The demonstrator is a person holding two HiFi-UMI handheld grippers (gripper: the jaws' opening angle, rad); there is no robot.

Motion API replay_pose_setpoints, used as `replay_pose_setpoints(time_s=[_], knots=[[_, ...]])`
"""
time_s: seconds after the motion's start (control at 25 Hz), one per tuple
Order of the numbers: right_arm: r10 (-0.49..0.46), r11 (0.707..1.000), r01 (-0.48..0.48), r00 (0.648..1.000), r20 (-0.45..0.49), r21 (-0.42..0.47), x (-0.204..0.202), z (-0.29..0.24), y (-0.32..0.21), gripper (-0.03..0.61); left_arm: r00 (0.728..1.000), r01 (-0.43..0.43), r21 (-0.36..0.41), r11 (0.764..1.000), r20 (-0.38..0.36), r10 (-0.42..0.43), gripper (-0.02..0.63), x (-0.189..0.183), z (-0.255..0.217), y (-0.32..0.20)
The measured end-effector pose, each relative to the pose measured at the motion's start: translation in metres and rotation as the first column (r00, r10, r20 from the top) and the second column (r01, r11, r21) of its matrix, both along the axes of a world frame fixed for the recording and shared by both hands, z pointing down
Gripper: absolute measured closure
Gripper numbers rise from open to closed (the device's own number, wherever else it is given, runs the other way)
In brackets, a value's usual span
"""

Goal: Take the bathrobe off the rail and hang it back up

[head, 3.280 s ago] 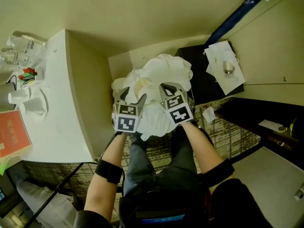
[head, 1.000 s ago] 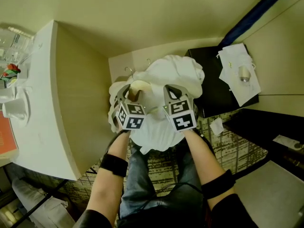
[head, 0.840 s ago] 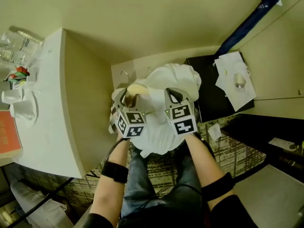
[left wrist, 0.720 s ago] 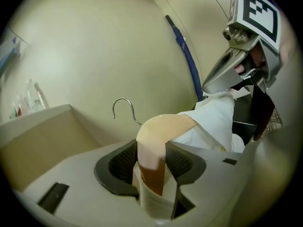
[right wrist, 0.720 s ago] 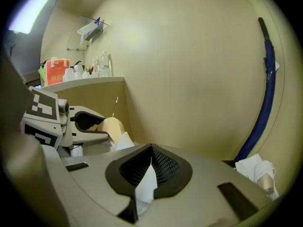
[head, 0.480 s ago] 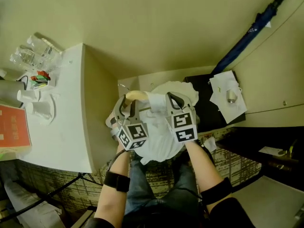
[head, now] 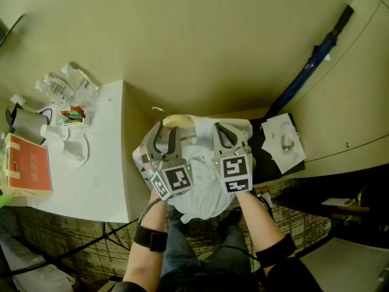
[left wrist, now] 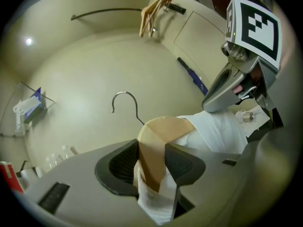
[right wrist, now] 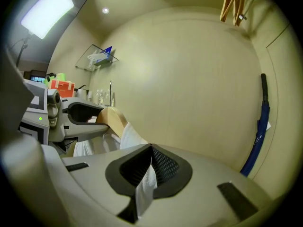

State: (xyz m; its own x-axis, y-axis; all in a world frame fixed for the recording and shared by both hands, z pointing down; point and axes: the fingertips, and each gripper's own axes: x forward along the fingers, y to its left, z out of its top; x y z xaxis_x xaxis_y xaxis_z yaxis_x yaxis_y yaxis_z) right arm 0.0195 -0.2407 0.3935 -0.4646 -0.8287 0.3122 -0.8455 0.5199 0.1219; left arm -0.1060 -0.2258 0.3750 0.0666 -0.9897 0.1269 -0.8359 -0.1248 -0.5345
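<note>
beside the white counter [head: 100,169], the left gripper [head: 163,130] clamps the hanger [head: 177,121] end with some cloth. the white bathrobe [head: 203,184] hangs from it, held up before the wall. the right gripper [head: 225,132] pinches a bathrobe fold. a blue umbrella [head: 307,72] leans rightmost.

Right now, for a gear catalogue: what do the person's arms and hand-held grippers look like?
Left hand-held gripper and right hand-held gripper: grey, dark ribbed pads, each bearing a black-and-white marker cube. A black band circles each forearm.
</note>
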Motion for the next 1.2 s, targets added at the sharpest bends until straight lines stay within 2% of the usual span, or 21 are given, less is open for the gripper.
replay_pose_setpoints(time_s=[0.08,0.28,0.52,0.8,1.0,1.2], knots=[[0.011,1.0,-0.011,1.0,0.005,0.027,0.003,-0.023,0.0,0.554,1.0,-0.011,0.037,0.999,-0.001,0.011,0.434,0.004,-0.03,-0.001],[0.037,0.991,-0.042,0.999,0.036,0.127,0.016,-0.098,-0.002,0.554,0.997,-0.06,0.152,0.987,0.048,0.054,0.434,0.02,-0.117,-0.002],[0.05,0.944,-0.088,0.991,0.125,0.317,0.039,-0.181,-0.01,0.554,0.987,-0.13,0.288,0.949,0.131,0.096,0.434,0.048,-0.189,-0.012],[0.071,0.858,-0.111,0.993,0.099,0.501,0.063,-0.3,-0.001,0.554,0.971,-0.216,0.408,0.887,0.186,0.15,0.434,0.087,-0.293,-0.005],[0.101,0.775,-0.132,0.991,0.086,0.618,0.075,-0.37,0.017,0.554,0.966,-0.252,0.471,0.845,0.177,0.189,0.433,0.098,-0.363,0.002],[0.107,0.707,-0.125,0.992,0.069,0.696,0.078,-0.433,0.035,0.552,0.959,-0.28,0.522,0.805,0.197,0.205,0.433,0.106,-0.419,0.009]])
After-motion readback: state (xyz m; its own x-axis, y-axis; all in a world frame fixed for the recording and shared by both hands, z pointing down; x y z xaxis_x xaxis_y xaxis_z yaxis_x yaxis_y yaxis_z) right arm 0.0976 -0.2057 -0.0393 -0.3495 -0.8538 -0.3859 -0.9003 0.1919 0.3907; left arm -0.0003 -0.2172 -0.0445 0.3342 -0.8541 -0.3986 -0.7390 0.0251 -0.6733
